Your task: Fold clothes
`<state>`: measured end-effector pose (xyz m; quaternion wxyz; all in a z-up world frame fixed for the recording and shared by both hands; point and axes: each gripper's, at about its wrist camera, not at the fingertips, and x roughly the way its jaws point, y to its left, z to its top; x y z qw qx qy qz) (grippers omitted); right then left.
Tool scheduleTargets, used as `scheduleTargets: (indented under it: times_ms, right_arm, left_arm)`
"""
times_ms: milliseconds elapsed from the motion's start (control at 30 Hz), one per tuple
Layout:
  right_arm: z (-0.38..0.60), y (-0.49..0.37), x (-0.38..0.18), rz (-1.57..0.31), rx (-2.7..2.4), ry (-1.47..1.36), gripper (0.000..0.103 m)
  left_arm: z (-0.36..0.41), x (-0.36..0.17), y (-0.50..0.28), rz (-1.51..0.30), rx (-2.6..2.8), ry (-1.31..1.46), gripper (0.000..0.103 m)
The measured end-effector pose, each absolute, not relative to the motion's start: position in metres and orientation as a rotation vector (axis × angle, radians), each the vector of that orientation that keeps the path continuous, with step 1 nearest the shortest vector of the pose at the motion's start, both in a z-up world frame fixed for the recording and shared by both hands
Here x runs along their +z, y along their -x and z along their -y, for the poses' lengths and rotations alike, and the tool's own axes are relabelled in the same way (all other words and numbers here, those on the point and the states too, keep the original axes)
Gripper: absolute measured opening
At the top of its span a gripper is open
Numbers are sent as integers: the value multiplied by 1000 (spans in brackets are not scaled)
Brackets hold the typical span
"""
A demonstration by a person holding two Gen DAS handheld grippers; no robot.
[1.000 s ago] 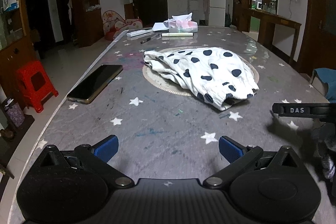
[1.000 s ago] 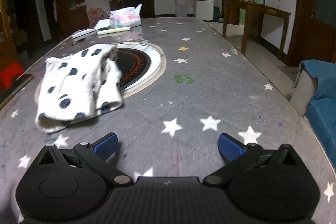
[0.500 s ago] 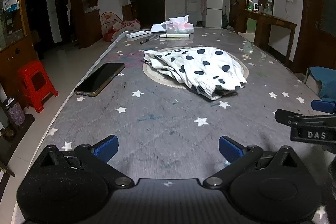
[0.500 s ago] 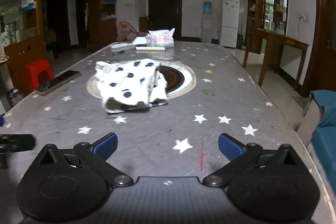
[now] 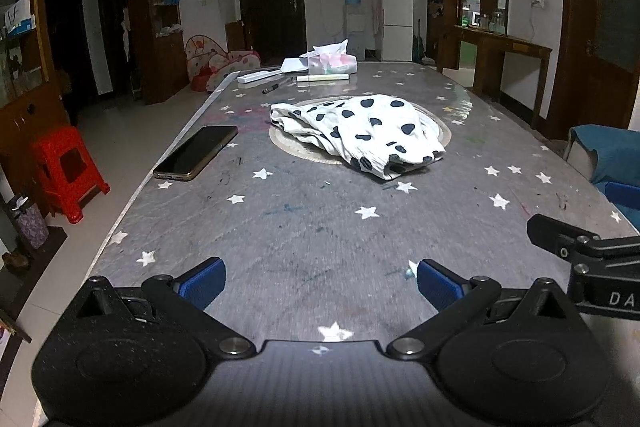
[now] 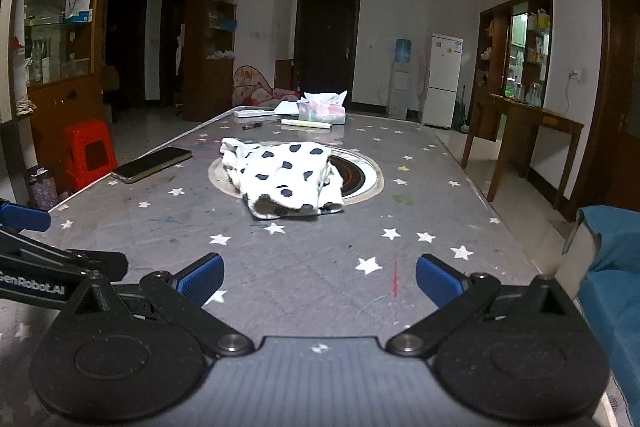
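Note:
A white garment with black spots (image 5: 360,131) lies folded in a loose bundle on the grey star-patterned table (image 5: 304,227), over a round inset hob. It also shows in the right wrist view (image 6: 288,183). My left gripper (image 5: 320,281) is open and empty near the table's front edge, well short of the garment. My right gripper (image 6: 318,277) is open and empty too, also back from the garment. The right gripper shows at the right edge of the left wrist view (image 5: 588,259), and the left gripper at the left edge of the right wrist view (image 6: 44,259).
A black phone (image 5: 196,153) lies near the table's left edge. A tissue box (image 5: 332,63), a pen and a remote sit at the far end. A red stool (image 5: 66,171) stands on the floor at left. A blue-covered seat (image 6: 612,267) is at right.
Both grippers have pulled back from the garment toward the table's front edge and risen. The garment lies still on the table. Both grippers stay open.

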<state>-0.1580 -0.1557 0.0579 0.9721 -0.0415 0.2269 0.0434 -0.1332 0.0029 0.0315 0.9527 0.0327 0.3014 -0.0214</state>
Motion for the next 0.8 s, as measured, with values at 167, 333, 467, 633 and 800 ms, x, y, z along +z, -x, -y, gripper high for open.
scheduleTargets:
  times_ms: [167,333,467,633,800]
  right_arm:
    - [147,174,62,-437,86,99,103]
    - [142,178,63,-433,85,106,103]
    - [142,177,65,-434,87,108,103]
    - [147,155,64,-458,98,84,103]
    - [151,127,60,-503,91,63,100]
  left_arm:
    - [-5,34,142,-612,-41,-65,103]
    - [-7,35,144,-616,-40,-61,103]
    - [-6,36,139,-618,-44,-60,103]
    - [-6,37,122,-624,-51,-60,103]
    - [-6,34,98,-640,-46,-68,103]
